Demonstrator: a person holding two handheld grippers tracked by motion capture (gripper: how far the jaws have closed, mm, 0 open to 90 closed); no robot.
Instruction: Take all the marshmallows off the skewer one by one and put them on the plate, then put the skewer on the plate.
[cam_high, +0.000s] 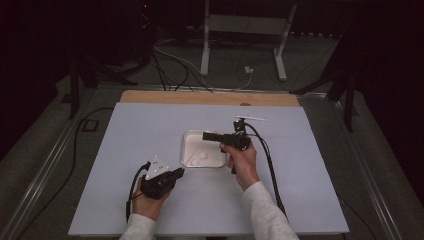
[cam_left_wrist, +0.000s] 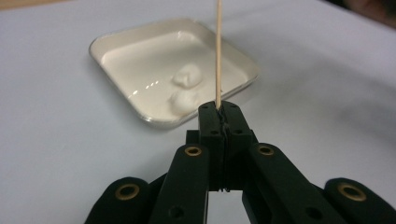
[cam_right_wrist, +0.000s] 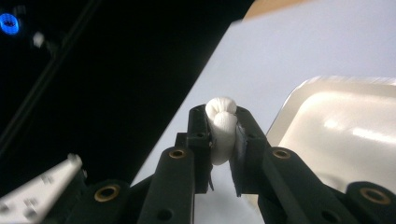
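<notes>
Because the white lump (cam_right_wrist: 222, 128) bulges around the right gripper's (cam_right_wrist: 223, 116) fingers (cam_right_wrist: 200, 126), it looks soft and springy, most likely a marshmallow or a ball of dough, light and easily squashed. That gripper is closed on it about its middle, the top of the lump standing proud of the fingertips; in the high view the right gripper (cam_high: 212, 136) hangs over the far edge of the tray (cam_high: 188, 137). A gentle pinch across the middle seems the right hold, since a harder squeeze would deform it and a sticky surface might cling to the pads.

The left gripper (cam_left_wrist: 219, 112) has its fingers (cam_left_wrist: 208, 122) pressed nearly together on a thin wooden skewer (cam_left_wrist: 217, 51), gripped at its lower end so the stick rises straight above the tray. It is stiff but slender, likely to snap or swivel if pushed sideways, so any push should run along its length. In the high view the left gripper (cam_high: 176, 173) sits on the near side of the tray, well apart from the right one.

Two more white lumps (cam_left_wrist: 187, 77) lie touching in the tray's near half, on a glossy, probably slick base.

The skewer's tip runs out of the top of the left gripper view, so whether it is pointed cannot be told; in the dim high view the stick is too thin to make out. What the lumps are made of stays uncertain. The desk (cam_high: 150, 125) is pale and bare around the tray.
</notes>
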